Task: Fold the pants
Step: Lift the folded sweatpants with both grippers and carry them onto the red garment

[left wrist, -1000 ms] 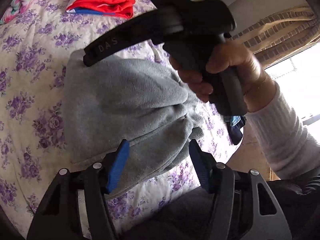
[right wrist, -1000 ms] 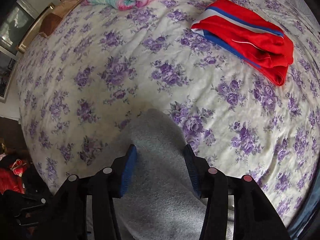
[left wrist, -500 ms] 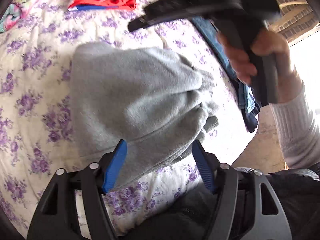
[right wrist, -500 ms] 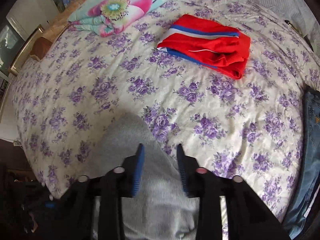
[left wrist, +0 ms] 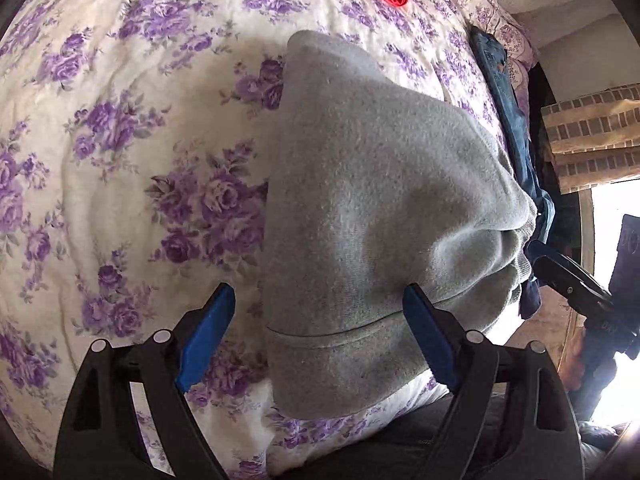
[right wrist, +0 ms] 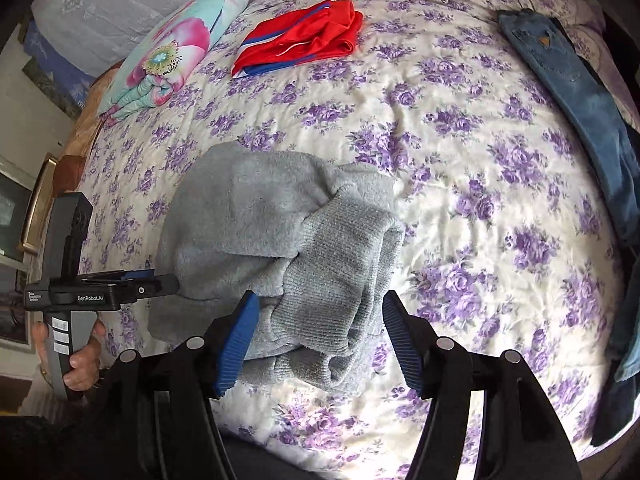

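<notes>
Right claw [right wrist: 316, 340] now spread wide, off grey sweatpants [right wrist: 280, 248] (pinched moments ago); left claw [left wrist: 320, 336] open, empty; bundle folded on bed [right wrist: 460, 160], fold likely done

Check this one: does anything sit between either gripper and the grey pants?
Nothing visible does. The grey pants lie bare on the bedspread, directly ahead of the open right gripper and open left gripper.
</notes>
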The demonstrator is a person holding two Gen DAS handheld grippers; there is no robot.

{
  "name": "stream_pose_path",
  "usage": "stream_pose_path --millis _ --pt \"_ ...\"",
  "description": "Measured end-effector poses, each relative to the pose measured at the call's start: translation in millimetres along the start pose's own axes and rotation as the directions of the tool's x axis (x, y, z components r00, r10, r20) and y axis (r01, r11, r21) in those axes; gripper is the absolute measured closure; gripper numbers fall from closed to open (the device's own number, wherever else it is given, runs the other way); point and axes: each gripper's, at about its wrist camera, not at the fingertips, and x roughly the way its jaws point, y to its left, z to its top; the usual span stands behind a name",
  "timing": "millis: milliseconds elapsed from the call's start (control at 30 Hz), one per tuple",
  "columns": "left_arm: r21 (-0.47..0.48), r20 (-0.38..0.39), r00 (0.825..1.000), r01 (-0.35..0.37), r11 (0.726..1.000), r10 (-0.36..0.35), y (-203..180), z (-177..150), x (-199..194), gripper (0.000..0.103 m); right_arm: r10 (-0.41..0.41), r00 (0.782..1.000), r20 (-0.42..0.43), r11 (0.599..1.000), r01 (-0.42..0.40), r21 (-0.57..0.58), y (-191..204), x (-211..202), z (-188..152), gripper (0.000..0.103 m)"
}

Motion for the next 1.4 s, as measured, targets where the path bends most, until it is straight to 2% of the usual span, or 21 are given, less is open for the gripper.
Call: stream_pose_path --millis 100,167,267,333,433,533,600,633,667,733,800,900,1033,1100,1200,1267,1333,1400 --pt "0.012 -0.016 1.000 0.004 1.000 -0.004 -6.9 0.6 4.9 0.020 0.023 1.000 0.018 0.999 -0.024 0.031 -2.7 7.3 0.0 0.038" --pt "0.020 -0.021 1.000 0.012 1.000 -0.011 -9.5 0.3 4.7 0.020 -0.012 1.000 0.024 0.999 0.011 0.043 -5.2 13.7 -0.2 0.037" --pt "0.031 -0.030 1.000 0.009 0.999 -0.008 -12.1 -1.1 6.4 0.020 -0.039 0.999 -0.016 0.997 0.040 0.071 -14.5 27.7 -3.8 0.025" --pt "0.029 -0.037 0.999 0.013 0.999 -0.012 -11.4 -2.7 8.0 0.020 -0.018 0.999 -0.040 0.994 0.022 0.109 -24.3 36.1 -7.0 0.018" --pt "0.010 -0.043 0.999 0.031 0.999 -0.030 -8.3 -3.2 10.4 0.019 0.131 0.989 -0.070 0.967 -0.112 0.231 -45.6 50.5 -9.2 0.018" --pt "-0.020 -0.052 0.996 0.069 0.997 -0.070 -1.8 -1.6 13.0 0.019 0.309 0.946 -0.094 0.904 -0.261 0.340 -60.0 76.1 -14.8 0.018" --pt "-0.034 -0.062 0.994 0.090 0.995 -0.092 1.0 0.5 17.2 0.019 0.389 0.916 -0.100 0.849 -0.315 0.425 -69.4 96.9 -22.7 0.014" --pt "-0.039 -0.068 0.993 0.095 0.995 -0.097 1.8 2.6 19.8 0.019 0.405 0.911 -0.081 0.833 -0.331 0.444 -71.9 99.5 -24.7 0.013" --pt "-0.043 -0.071 0.992 0.101 0.994 -0.104 2.0 4.6 21.5 0.018 0.397 0.914 -0.081 0.841 -0.327 0.432 -69.9 98.2 -24.5 0.014" --pt "-0.043 -0.077 0.991 0.107 0.993 -0.110 -0.1 9.1 25.1 0.018 0.374 0.924 -0.083 0.866 -0.316 0.387 -63.4 92.2 -22.4 0.026" --pt "-0.035 -0.080 0.991 0.102 0.994 -0.105 -6.1 12.9 29.3 0.018 0.359 0.928 -0.097 0.883 -0.304 0.358 -59.0 89.2 -20.1 0.030" --pt "-0.021 -0.088 0.992 0.087 0.996 -0.089 -11.5 15.6 34.2 0.016 0.376 0.921 -0.100 0.870 -0.314 0.380 -63.1 91.2 -19.0 0.029" --pt "-0.031 -0.100 0.989 0.104 0.994 -0.106 -9.9 21.4 42.4 0.009 0.397 0.913 -0.091 0.854 -0.331 0.401 -68.1 95.4 -21.2 0.024" --pt "-0.037 -0.088 0.990 0.105 0.994 -0.108 -12.3 23.3 43.1 0.009 0.385 0.918 -0.097 0.862 -0.320 0.394 -66.0 95.8 -19.6 0.025" --pt "0.029 -0.032 0.996 0.080 0.996 -0.079 -33.0 21.9 29.5 0.032 0.312 0.944 -0.105 0.915 -0.268 0.302 -45.8 82.5 -9.1 0.047" --pt "0.059 0.001 0.997 0.076 0.995 -0.076 -41.0 21.0 14.7 0.052 0.254 0.962 -0.100 0.944 -0.224 0.241 -31.0 67.8 -2.1 0.051" --pt "0.060 0.039 0.993 0.110 0.992 -0.113 -43.1 23.6 -3.6 0.059 0.220 0.973 -0.075 0.963 -0.203 0.179 -16.9 50.3 10.6 0.053" --pt "0.063 0.087 0.987 0.128 0.990 -0.133 -46.2 34.4 -23.4 0.060 0.207 0.978 -0.028 0.972 -0.202 0.118 -5.7 31.5 32.8 0.053"
